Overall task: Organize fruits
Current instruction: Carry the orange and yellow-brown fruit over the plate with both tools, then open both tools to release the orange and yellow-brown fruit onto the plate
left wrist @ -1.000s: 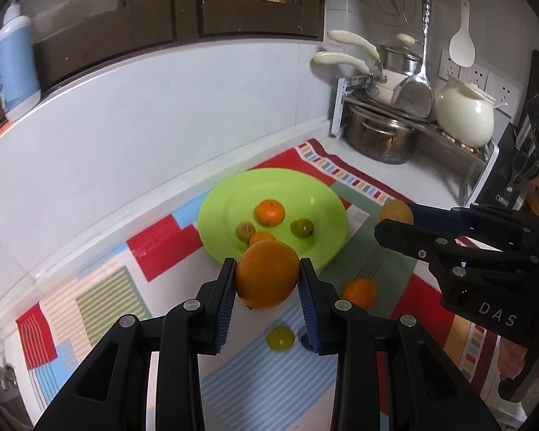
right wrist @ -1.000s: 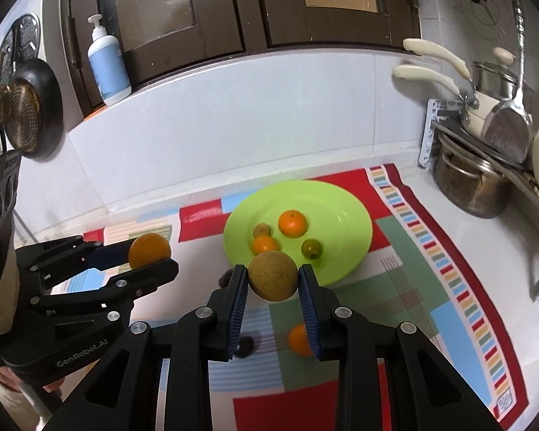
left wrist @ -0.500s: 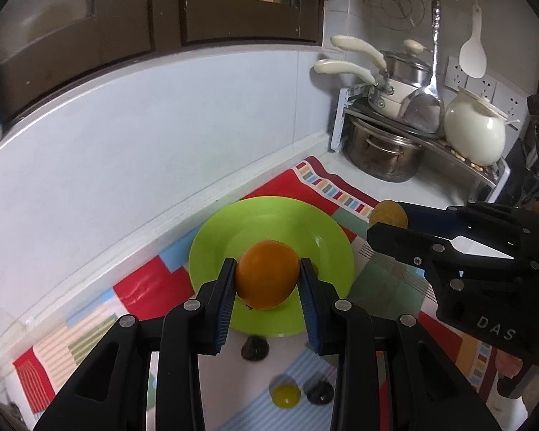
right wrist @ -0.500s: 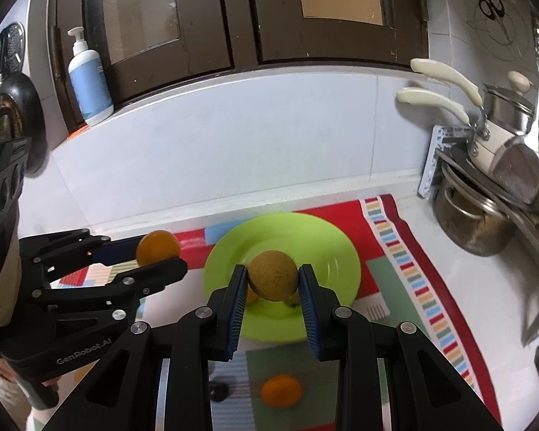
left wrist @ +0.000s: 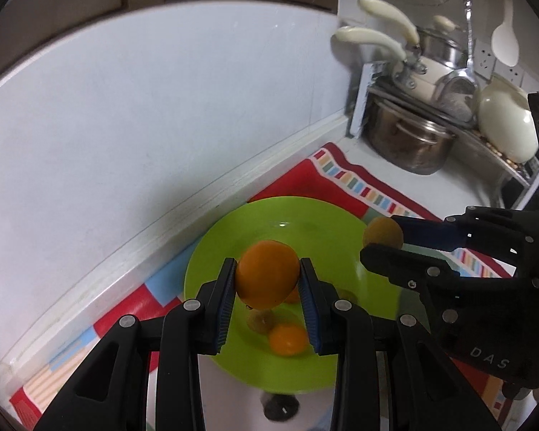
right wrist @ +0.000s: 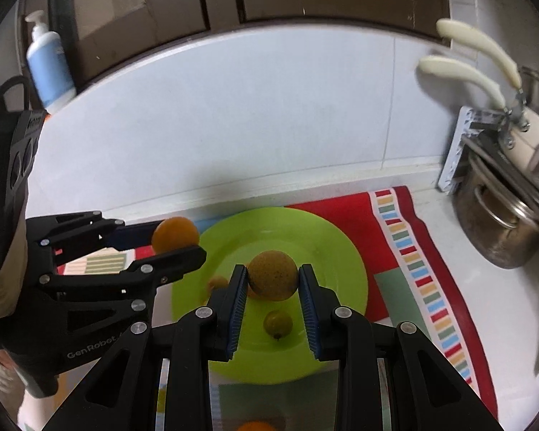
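Orange (left wrist: 267, 273) sits clamped between the blue pads of the left gripper (left wrist: 267, 294), held above the green plate (left wrist: 327, 237). The plate lies on a patchwork mat (right wrist: 409, 251) near the surface's back edge by the wall. On the plate, below the orange, lie a small orange fruit (left wrist: 287, 339) and a brownish one (left wrist: 258, 319). To the right, the right gripper (right wrist: 273, 300) grips a brown round fruit (right wrist: 273, 279) over the same plate, with a small green fruit (right wrist: 277, 324) lying beneath it. At the right back corner stand a steel pot (right wrist: 496, 230) and a rack of pans (left wrist: 413, 68).
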Demonstrator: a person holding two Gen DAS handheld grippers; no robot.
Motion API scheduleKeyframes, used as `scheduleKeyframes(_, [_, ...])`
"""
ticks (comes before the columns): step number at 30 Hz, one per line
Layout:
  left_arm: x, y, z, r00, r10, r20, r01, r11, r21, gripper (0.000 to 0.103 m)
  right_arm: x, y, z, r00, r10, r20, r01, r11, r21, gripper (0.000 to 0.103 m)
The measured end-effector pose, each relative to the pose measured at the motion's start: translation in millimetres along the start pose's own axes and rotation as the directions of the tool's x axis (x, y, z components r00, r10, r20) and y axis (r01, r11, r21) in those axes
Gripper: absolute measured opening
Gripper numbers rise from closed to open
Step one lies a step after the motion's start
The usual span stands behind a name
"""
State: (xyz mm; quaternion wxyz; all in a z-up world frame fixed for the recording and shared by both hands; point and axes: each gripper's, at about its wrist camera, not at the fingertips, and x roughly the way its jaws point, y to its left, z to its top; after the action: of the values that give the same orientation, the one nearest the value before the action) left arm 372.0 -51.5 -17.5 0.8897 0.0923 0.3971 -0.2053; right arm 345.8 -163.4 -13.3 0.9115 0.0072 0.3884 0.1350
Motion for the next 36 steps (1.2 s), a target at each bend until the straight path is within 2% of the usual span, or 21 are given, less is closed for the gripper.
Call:
scheduleKeyframes(8, [44.1, 8.9, 2.8, 0.998, 0.017, -0.052, -0.016, 1.0, 0.016, 0.034, 40.9, -12.0, 5.3, 0.999, -0.014, -0.051, 0.014, 1.0, -0.003, 0.03])
scheduleKeyframes(20, [78.9, 15.2, -1.1, 0.996, -0.018, -0.084, 0.019, 1.0, 0.006, 0.034, 76.9, -23.4, 3.7, 0.995, -0.011, -0.098, 0.012, 1.0, 0.015, 0.03])
scheduleKeyframes(25, [81.8, 15.7, -1.6, 0.996, -0.012, -0.085, 0.013, 1.0, 0.011, 0.035, 83.4, -23.1, 3.9, 0.995, -0.009, -0.102, 0.011, 1.0, 0.017, 0.03])
scheduleKeyframes(28, [77.5, 15.6, -0.6, 0.997, -0.013, -0.075, 0.014, 1.0, 0.008, 0.041, 82.4, -22.3, 4.9, 0.995, -0.007, -0.102, 0.01, 1.0, 0.023, 0.032])
scheduleKeyframes(31, [68.2, 16.0, 0.5, 0.998, -0.008, -0.062, 0.008, 1.0, 0.005, 0.044, 79.3, -23.6, 4.7, 0.995, -0.016, -0.099, 0.019, 0.999, 0.028, 0.039])
scheduleKeyframes(36, [45.3, 15.7, -1.3, 0.999, 0.004, -0.046, -0.005, 1.0, -0.019, 0.049, 64.0, -26.8, 3.7, 0.996, -0.027, -0.083, 0.03, 0.999, 0.036, 0.039])
